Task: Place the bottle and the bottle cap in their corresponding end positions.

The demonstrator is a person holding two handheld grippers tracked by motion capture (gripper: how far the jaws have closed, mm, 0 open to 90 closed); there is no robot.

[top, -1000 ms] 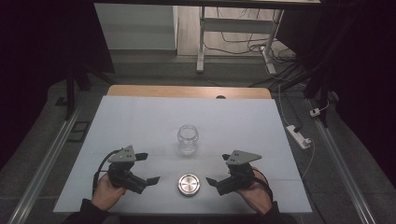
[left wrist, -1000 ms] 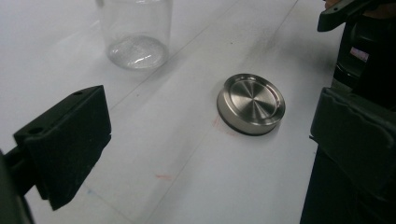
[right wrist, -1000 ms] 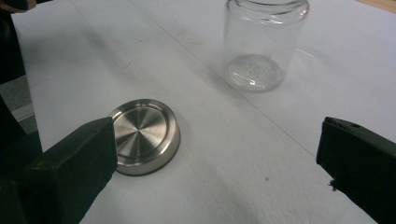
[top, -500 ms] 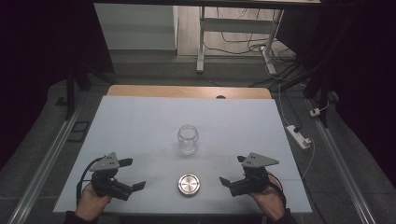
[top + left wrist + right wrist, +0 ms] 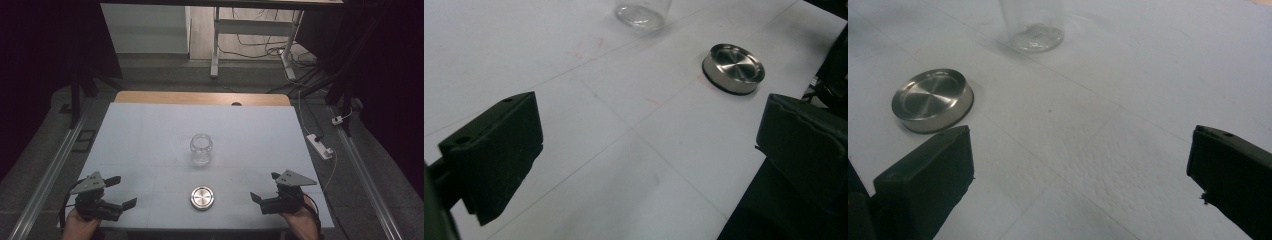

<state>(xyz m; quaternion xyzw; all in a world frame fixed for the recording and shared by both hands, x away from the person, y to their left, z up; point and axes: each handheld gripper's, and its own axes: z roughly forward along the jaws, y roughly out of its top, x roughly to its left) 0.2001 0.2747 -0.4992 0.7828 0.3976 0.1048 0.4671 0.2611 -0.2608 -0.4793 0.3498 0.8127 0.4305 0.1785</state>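
A clear glass jar (image 5: 201,148) stands upright and uncapped near the middle of the white surface (image 5: 150,130). Its round metal lid (image 5: 203,197) lies flat at the jar's 6 o'clock, apart from it and close to the near edge, rim down so the brushed top faces up.

The left tongs (image 5: 121,192) rest at the lid's 9 o'clock and the right tongs (image 5: 263,189) at its 3 o'clock, both low over the surface, both released with jaws spread wide and nothing between them. Each pair points inward toward the lid (a sensible ready stance, since either hand could reach it).

The left gripper view shows the lid (image 5: 733,69) ahead at about 1 o'clock with the jar's base (image 5: 642,11) beyond; the right gripper view puts the lid (image 5: 932,100) at 10 o'clock. My guess is that capping the jar is the job, with nothing gripped yet.
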